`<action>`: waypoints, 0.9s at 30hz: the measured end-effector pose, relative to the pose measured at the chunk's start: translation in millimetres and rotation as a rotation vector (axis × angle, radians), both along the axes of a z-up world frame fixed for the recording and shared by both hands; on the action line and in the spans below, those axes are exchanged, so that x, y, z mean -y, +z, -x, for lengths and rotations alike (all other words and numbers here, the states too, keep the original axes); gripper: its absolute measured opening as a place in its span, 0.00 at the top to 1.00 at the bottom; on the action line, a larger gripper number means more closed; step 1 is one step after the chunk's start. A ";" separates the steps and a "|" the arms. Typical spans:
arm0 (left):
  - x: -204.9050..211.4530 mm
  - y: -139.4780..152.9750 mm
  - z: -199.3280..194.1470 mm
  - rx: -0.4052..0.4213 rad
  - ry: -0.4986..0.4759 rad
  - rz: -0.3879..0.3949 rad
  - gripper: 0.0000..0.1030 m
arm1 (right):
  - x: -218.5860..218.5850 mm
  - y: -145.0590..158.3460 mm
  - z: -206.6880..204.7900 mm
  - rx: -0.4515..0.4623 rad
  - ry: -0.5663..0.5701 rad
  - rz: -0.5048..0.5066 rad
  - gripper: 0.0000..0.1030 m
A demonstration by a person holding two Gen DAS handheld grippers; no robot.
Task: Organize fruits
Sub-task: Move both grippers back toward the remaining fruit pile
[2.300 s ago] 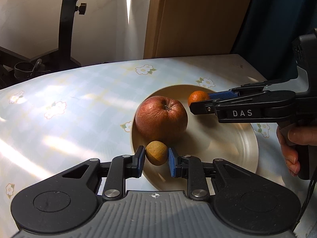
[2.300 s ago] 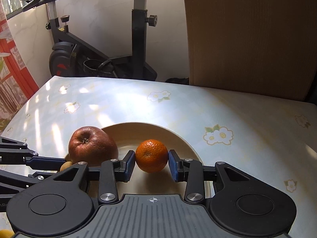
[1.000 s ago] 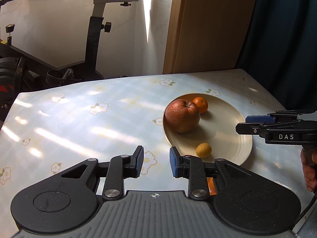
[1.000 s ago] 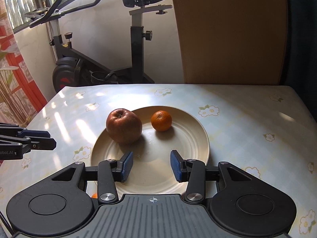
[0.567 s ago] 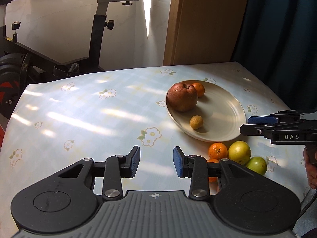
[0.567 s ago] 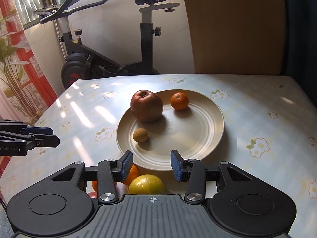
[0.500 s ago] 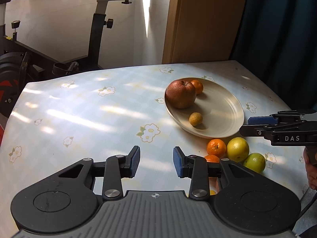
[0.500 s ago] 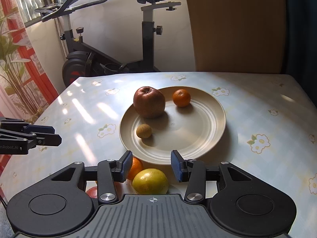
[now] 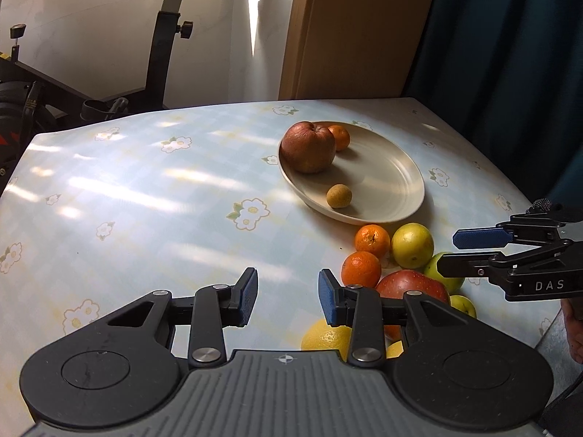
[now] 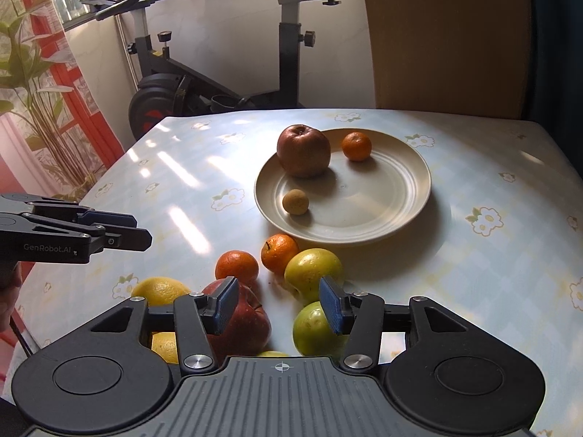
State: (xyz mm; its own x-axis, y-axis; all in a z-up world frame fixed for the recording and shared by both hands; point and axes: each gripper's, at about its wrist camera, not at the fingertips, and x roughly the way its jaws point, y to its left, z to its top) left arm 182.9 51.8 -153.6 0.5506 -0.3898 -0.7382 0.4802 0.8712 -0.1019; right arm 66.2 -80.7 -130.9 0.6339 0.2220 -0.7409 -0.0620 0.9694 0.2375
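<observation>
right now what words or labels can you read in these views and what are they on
"DAS" in white letters on the side of the right tongs, seen from the left wrist view.
"GenRobot.AI" in grey letters on the side of the left tongs, seen from the right wrist view.
No readable text on the plate, the fruit or the tablecloth.

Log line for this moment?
left tongs: open, empty | right tongs: open, empty | plate: apple, tangerine, small brown fruit

bright daylight from the left, sun streaks glaring on the tablecloth (image 9: 153,196), plate (image 10: 419,196) shadowing rightward, sharp focus, fisheye-bent edges
</observation>
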 end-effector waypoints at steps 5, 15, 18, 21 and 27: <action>0.0 -2.2 3.9 -0.006 -0.010 0.010 0.63 | -14.0 -4.8 1.8 -0.031 0.037 -0.001 0.52; -6.0 -4.9 8.5 -0.017 -0.013 0.019 0.63 | -15.8 -13.8 -3.0 -0.079 0.037 -0.048 0.46; -7.4 -5.3 7.9 -0.020 -0.010 0.025 0.63 | -14.5 -16.1 -3.9 -0.089 0.037 -0.065 0.44; -6.2 -5.5 8.2 -0.020 -0.016 0.024 0.63 | -12.9 -18.8 -6.4 -0.104 0.033 -0.086 0.43; -7.4 -6.9 7.9 -0.025 -0.016 0.029 0.63 | -12.6 -25.2 -10.7 -0.139 0.033 -0.120 0.43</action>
State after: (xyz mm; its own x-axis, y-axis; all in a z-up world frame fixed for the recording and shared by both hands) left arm 175.0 59.2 -160.5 0.5255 -0.4203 -0.7398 0.4912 0.8598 -0.1396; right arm 76.9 -68.1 -156.2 0.5179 0.3332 -0.7879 -0.0513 0.9315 0.3601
